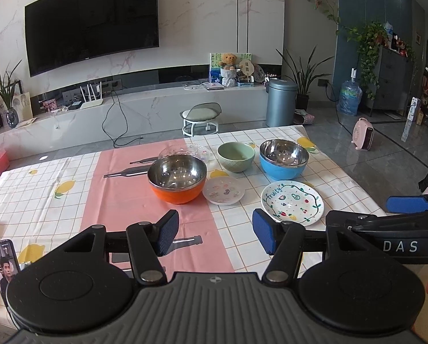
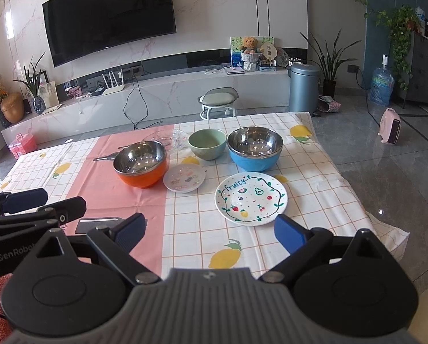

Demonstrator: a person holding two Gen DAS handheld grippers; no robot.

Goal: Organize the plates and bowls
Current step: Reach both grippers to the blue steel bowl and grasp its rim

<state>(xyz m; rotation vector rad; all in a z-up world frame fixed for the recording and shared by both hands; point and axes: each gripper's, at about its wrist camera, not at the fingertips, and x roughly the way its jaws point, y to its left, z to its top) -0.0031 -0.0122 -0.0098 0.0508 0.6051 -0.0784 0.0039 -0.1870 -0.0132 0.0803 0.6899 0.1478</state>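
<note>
Nothing yet gathered: judged to be the very start of sorting, with every dish separate on the worktop (image 2: 314, 172).

Left gripper (image 1: 214, 233) hovered over the near edge, fingers (image 1: 166, 232) spread wide and empty. Right gripper (image 2: 211, 230) likewise, fingers (image 2: 289, 232) released, nothing between them.

Laid out on the checked lemon cloth (image 2: 228, 255):
- Orange bowl (image 2: 141, 163), steel-lined, left of centre on the pink strip.
- Green bowl (image 2: 207, 144), ceramic, far middle.
- Blue bowl (image 2: 254, 148), steel-lined, far right, just beside the green one.
- Small plate (image 2: 184, 177) with stickers or prints, close beside the orange bowl; touching or not, impossible to tell.
- "Fruity" plate (image 2: 251, 198), white with painted fruit, nearest the right gripper.
- Clear glass plate (image 2: 168, 137), behind the orange bowl, partly hidden.

Next move probably called for closing on a rim, most likely that of the "Fruity" plate. Low rim, flat on cloth: a shallow approach needed to slip one finger under. Glossy steel bowls likely slippery.
</note>
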